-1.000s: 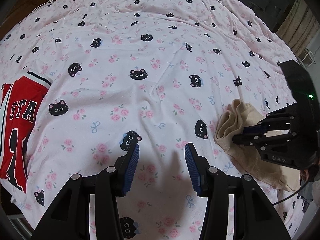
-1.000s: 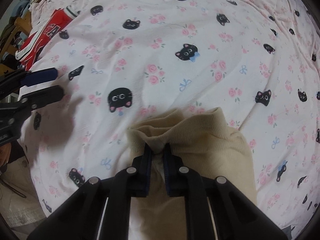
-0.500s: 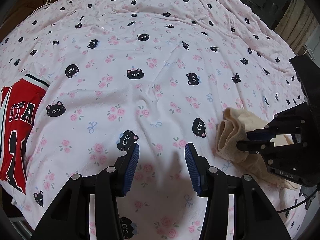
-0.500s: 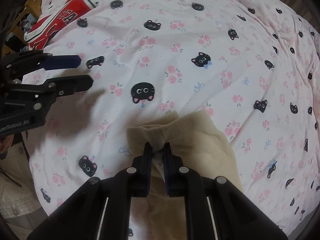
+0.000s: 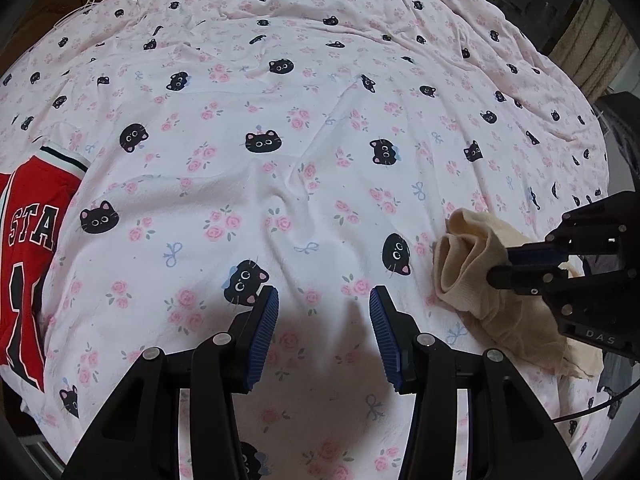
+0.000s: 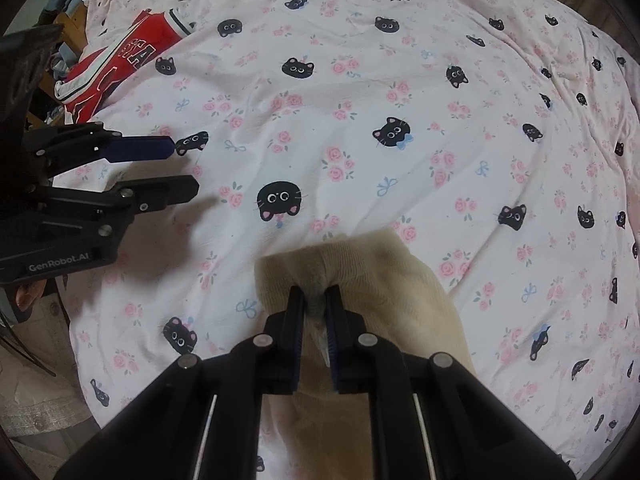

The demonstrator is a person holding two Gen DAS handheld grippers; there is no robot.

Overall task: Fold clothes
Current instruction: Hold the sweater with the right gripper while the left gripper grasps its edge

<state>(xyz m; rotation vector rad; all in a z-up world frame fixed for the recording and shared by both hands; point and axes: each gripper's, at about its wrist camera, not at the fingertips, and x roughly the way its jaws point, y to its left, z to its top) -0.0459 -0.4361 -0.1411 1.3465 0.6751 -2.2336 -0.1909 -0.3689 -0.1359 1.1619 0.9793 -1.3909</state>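
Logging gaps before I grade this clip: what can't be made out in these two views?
- Beige knit garment: its near end is hidden under the right tool in the right wrist view and behind it in the left wrist view, so its type is unclear.
- Red jersey with white lettering: cut off by the left wrist frame edge; full wording unreadable.
- Left tool: open above the pink cat-print bedsheet; whether it touches cannot be told.

Cat-print bed (image 5: 320, 100) carries beige garment (image 5: 472, 276), red jersey (image 5: 28, 248).
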